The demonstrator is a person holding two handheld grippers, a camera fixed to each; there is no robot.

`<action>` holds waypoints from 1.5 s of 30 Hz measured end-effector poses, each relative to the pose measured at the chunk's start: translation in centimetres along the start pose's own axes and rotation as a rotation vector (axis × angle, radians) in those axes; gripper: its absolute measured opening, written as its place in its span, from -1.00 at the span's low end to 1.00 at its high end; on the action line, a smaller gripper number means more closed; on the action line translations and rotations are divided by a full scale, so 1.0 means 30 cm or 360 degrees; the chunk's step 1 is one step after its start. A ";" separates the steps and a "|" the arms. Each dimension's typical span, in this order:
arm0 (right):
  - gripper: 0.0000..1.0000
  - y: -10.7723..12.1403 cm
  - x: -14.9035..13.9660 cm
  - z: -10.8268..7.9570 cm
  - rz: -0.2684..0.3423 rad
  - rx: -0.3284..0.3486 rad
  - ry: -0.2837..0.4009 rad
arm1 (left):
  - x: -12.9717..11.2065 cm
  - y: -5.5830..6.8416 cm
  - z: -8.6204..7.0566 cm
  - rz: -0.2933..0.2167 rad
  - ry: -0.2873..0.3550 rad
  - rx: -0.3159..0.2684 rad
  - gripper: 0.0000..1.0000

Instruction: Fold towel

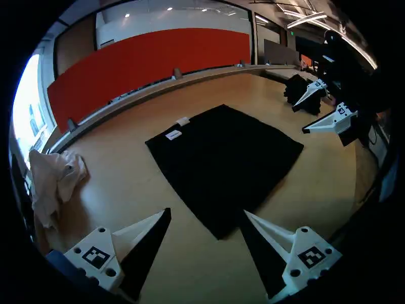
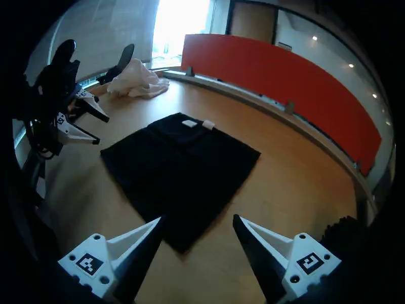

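While I hover, towel (image 1: 223, 152): black, flat on the table (image 1: 126, 177), just ahead of both tips
Left tongs (image 1: 205, 212): spread wide, empty
Right tongs (image 2: 198, 218): spread wide, empty

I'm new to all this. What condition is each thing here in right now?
Black towel: lying flat on the table, white tags showing.
Cream cloth: crumpled in a heap.
Left gripper: jaws open, holding nothing.
Right gripper: jaws open, holding nothing.
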State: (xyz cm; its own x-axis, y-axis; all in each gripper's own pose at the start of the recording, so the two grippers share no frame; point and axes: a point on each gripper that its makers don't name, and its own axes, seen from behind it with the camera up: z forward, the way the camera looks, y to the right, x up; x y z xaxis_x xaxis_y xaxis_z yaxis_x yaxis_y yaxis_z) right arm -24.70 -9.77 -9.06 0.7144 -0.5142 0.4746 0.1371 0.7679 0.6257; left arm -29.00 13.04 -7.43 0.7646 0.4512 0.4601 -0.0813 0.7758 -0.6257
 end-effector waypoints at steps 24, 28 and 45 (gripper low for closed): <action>0.85 -0.051 -0.151 0.053 -0.0005 0.0118 -0.0163 | -0.153 0.071 0.078 -0.0061 -0.0273 -0.0121 0.91; 0.78 -0.055 -0.161 0.057 -0.0013 0.0140 -0.0181 | -0.151 0.072 0.082 -0.0049 -0.0282 -0.0127 0.90; 0.33 -0.078 -0.180 0.063 -0.0016 0.0219 -0.0214 | -0.151 0.077 0.086 -0.0022 -0.0319 -0.0150 0.84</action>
State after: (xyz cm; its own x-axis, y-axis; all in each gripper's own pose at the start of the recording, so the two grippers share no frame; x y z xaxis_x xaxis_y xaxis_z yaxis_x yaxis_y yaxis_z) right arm -30.18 -9.51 -11.94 0.6140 -0.5750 0.5407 0.0420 0.7078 0.7051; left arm -34.30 13.92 -9.33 0.6223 0.5267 0.5791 -0.0043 0.7421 -0.6703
